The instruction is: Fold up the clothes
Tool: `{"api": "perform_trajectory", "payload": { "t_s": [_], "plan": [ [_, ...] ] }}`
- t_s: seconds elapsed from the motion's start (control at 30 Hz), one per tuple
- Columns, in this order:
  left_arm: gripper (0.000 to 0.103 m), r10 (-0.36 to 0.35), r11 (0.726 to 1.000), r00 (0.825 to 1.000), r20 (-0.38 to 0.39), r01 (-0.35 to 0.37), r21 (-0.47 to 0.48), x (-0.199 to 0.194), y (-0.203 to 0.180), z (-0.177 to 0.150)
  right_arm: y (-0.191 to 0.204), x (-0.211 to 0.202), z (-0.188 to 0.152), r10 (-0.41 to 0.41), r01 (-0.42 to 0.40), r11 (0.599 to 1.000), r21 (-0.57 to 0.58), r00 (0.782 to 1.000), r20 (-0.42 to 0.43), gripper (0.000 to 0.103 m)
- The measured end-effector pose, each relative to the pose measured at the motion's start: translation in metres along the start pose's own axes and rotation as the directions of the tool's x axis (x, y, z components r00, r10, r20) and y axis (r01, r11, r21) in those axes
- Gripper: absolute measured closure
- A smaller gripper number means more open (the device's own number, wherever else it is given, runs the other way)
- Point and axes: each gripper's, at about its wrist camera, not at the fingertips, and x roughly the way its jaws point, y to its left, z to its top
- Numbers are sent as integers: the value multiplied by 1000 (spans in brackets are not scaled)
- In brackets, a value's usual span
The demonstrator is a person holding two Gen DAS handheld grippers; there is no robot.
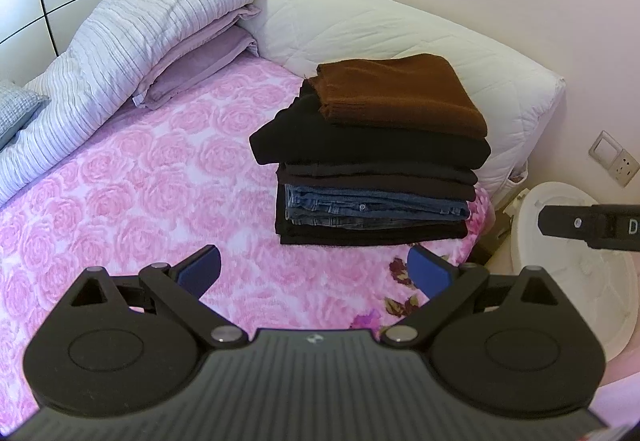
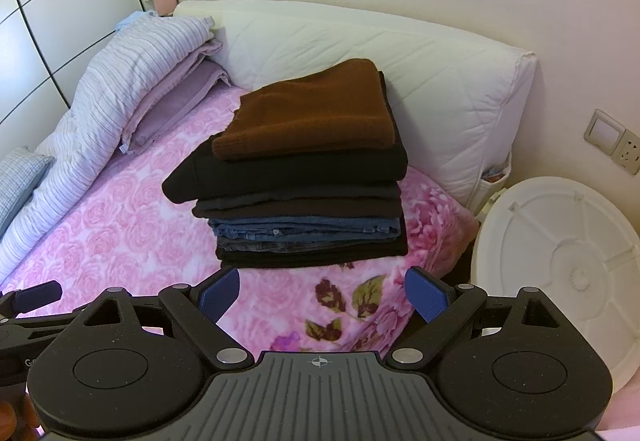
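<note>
A stack of folded clothes (image 1: 372, 169) (image 2: 296, 189) sits on the pink rose bedspread (image 1: 140, 177) (image 2: 132, 209) near the bed's head corner. A brown garment (image 1: 400, 93) (image 2: 308, 113) lies on top, with black pieces and blue jeans (image 1: 372, 207) (image 2: 304, 231) under it. My left gripper (image 1: 316, 271) hovers open just short of the stack, nothing between its blue pads. My right gripper (image 2: 322, 295) is also open and empty, a little in front of the stack. In the left wrist view, one finger of the right gripper (image 1: 560, 221) reaches in from the right edge.
A white quilted headboard cushion (image 1: 400, 37) (image 2: 400, 57) backs the stack. A striped duvet (image 1: 120, 41) (image 2: 120, 81) and purple pillows lie folded at the far left. A round white plastic thing (image 2: 560, 265) (image 1: 580, 273) stands beside the bed on the right, under a wall socket (image 2: 612, 145).
</note>
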Motion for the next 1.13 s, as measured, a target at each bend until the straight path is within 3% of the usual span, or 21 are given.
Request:
{"api": "perform_trajectory", "payload": {
  "t_s": [1.13],
  "plan": [
    [5, 10, 1000, 1000, 1, -10, 17, 4, -17, 9, -16, 6, 6, 11, -12, 1000, -5, 1000, -15, 10]
  ]
}}
